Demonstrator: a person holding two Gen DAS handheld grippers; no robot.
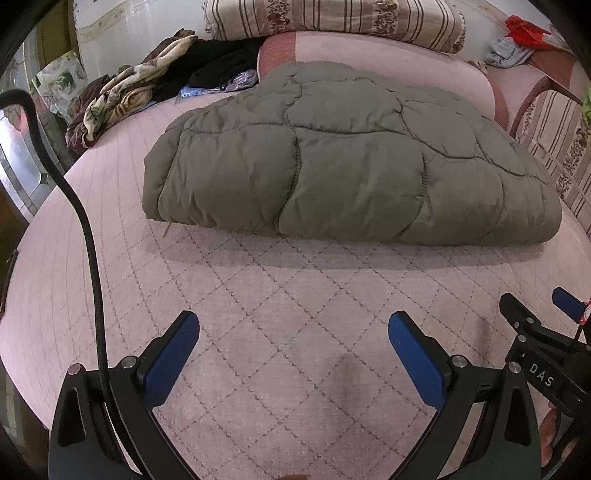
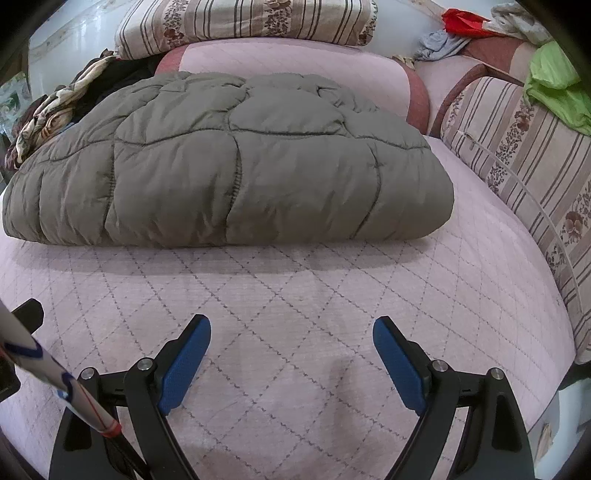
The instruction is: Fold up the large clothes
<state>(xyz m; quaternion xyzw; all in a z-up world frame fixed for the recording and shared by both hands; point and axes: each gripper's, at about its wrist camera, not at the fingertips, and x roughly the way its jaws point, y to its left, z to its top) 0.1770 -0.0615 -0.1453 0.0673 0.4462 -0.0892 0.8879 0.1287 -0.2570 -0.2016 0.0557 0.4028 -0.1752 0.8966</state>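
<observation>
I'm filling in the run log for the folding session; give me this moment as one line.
stage: quilted jacket lies folded on bed cover | left tool: open, empty | right tool: open, empty | contact: none

I'm working in a home bedroom: a pink quilted bedspread (image 1: pixel 295 332) covers the bed, striped floral bedding (image 1: pixel 332 18) is stacked at its head, and crumpled clothes (image 1: pixel 122 96) pile along one side
</observation>
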